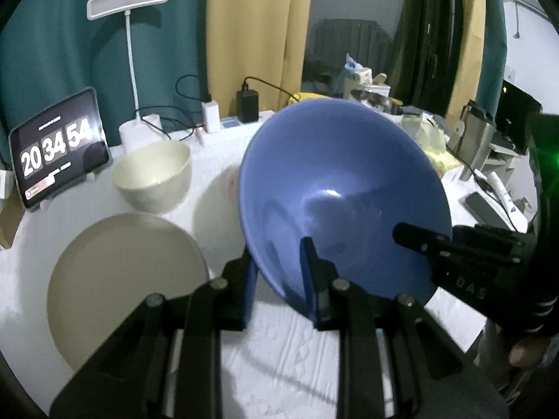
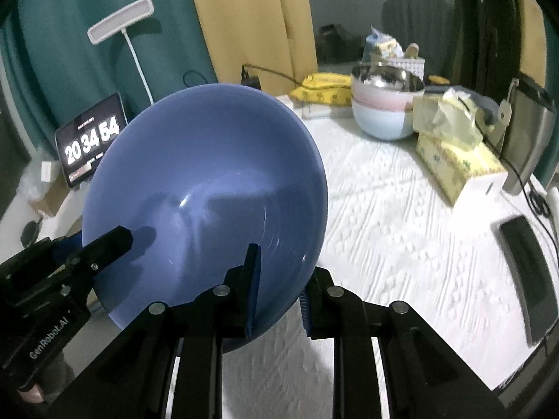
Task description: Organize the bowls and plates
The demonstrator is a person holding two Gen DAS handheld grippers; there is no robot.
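Observation:
A large blue bowl [image 1: 332, 174] hangs tilted above the white tablecloth, held by its rim from two sides. My left gripper [image 1: 279, 272] is shut on the near rim, one finger inside the bowl and one outside. My right gripper [image 2: 279, 286] is shut on the rim of the same blue bowl [image 2: 209, 174] in the same way. Each view shows the other gripper too: the right gripper [image 1: 419, 241] at the bowl's right edge, the left gripper [image 2: 115, 241] at its left edge. A cream bowl [image 1: 153, 174] and a beige plate [image 1: 125, 286] sit on the table to the left.
A tablet showing a clock [image 1: 59, 146] and a desk lamp [image 1: 129, 0] stand at the back left with chargers and cables. Stacked pink and pale blue bowls [image 2: 384, 115], a tissue box [image 2: 454, 160] and a phone [image 2: 527, 272] lie on the right.

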